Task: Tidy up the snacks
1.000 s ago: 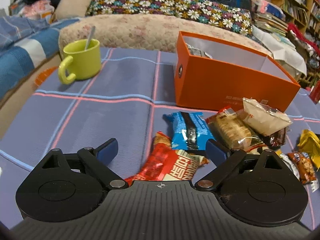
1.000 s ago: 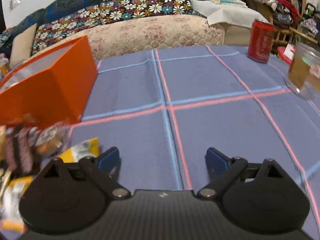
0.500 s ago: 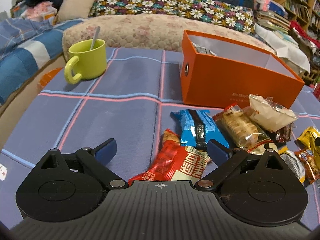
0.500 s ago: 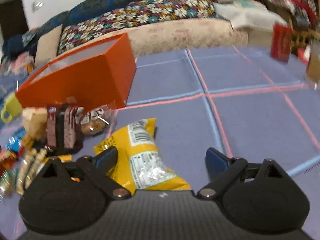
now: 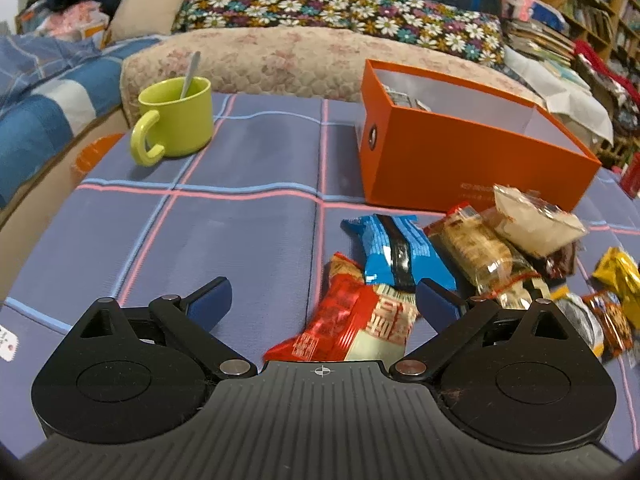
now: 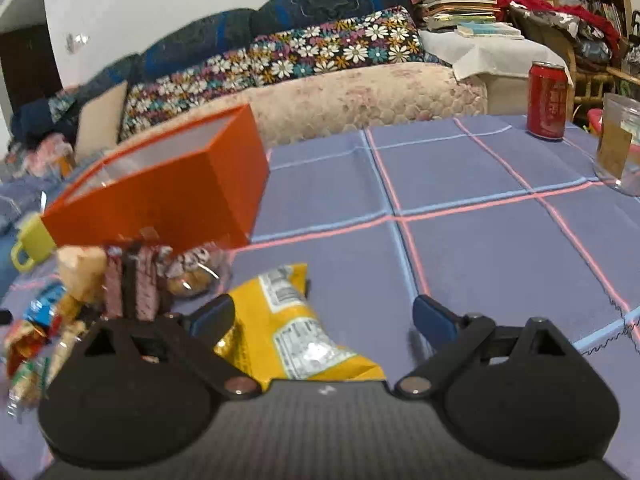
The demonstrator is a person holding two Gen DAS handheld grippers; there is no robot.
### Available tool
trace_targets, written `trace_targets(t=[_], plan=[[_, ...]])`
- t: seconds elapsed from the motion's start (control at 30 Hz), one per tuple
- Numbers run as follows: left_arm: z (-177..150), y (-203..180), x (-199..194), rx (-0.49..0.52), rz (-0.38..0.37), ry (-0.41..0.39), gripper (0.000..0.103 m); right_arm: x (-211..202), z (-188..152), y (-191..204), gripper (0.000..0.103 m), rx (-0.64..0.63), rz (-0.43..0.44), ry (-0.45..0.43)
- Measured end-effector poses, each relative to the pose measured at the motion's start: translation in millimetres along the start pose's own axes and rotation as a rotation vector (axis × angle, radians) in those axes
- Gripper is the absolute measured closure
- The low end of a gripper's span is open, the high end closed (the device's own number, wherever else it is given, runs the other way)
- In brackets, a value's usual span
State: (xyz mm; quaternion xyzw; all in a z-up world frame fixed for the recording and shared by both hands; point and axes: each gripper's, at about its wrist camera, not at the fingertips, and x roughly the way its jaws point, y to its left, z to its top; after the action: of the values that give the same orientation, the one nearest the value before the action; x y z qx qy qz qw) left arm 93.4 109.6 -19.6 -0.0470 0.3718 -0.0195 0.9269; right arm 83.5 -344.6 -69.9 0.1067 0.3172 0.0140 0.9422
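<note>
An open orange box (image 5: 460, 168) stands on the checked blue cloth, with a few packets inside at its far end. In front of it lies a heap of snacks: a red packet (image 5: 352, 320), a blue one (image 5: 396, 248), clear cracker packs (image 5: 480, 248) and a white pack (image 5: 532, 220). My left gripper (image 5: 322, 292) is low over the cloth and its jaws are opening. The red packet lies between them near the right finger, untouched. My right gripper (image 6: 322, 308) is open over a yellow packet (image 6: 288, 320), beside the same box (image 6: 160, 204).
A green mug (image 5: 176, 120) with a spoon stands at the far left. A red can (image 6: 547, 100) and a glass jar (image 6: 620, 152) stand at the cloth's right edge. A sofa with flowered cushions runs behind the table, with bookshelves to the right.
The right gripper has swung left from bare cloth toward the snack heap, bringing the yellow packet between its fingers. The left gripper's fingers have spread slightly over the red packet.
</note>
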Motion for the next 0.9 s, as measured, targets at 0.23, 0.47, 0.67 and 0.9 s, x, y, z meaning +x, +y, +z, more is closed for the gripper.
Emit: trace_targets(t=[0.23, 0.47, 0.67, 0.9], plan=[[-19, 0, -7, 0.063, -0.059, 0.060, 0.030, -3, -3, -24, 0.009, 0.129, 0.006, 0.024], [-13, -9, 7, 0.128, -0.011, 0.050, 0.030, 0, -5, -13, 0.009, 0.105, 0.021, 0.032], [-14, -25, 37, 0.204, 0.014, 0.129, 0.043, -3, -5, -7, 0.009, 0.065, 0.043, 0.033], [-17, -22, 37, 0.164, 0.028, 0.109, 0.077, -7, -5, -13, 0.009, 0.082, 0.052, 0.035]])
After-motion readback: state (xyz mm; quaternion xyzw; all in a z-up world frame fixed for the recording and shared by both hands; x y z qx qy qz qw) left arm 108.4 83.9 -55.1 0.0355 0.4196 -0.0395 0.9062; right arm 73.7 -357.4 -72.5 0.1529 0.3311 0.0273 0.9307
